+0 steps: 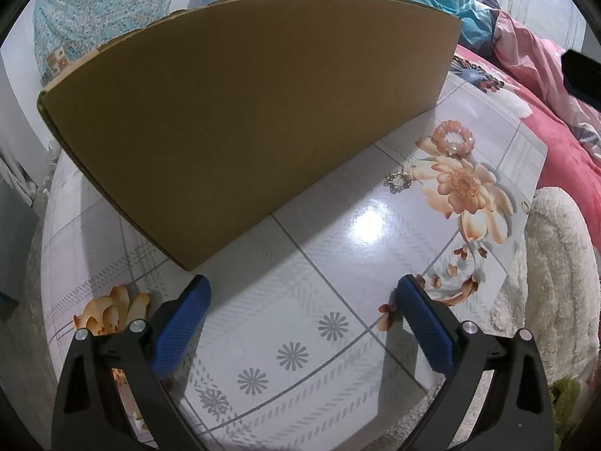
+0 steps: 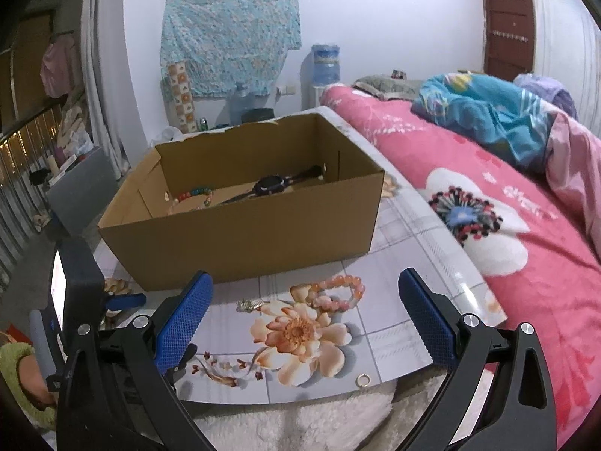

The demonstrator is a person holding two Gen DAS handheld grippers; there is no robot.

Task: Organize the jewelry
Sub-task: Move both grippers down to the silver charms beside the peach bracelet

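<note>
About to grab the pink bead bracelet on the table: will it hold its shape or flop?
The pink bead bracelet looks strung from separate round beads, so it will probably sag from a one-sided pinch. The table looks glossy, so a nudge may slide it. It looks light; smooth beads could slip between the jaws.

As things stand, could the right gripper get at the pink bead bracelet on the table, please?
Probably yes. The right gripper is open and the pink bracelet lies just ahead between its jaws, in the open on the table, in front of the cardboard box. Only a small silver piece lies beside it.
</note>
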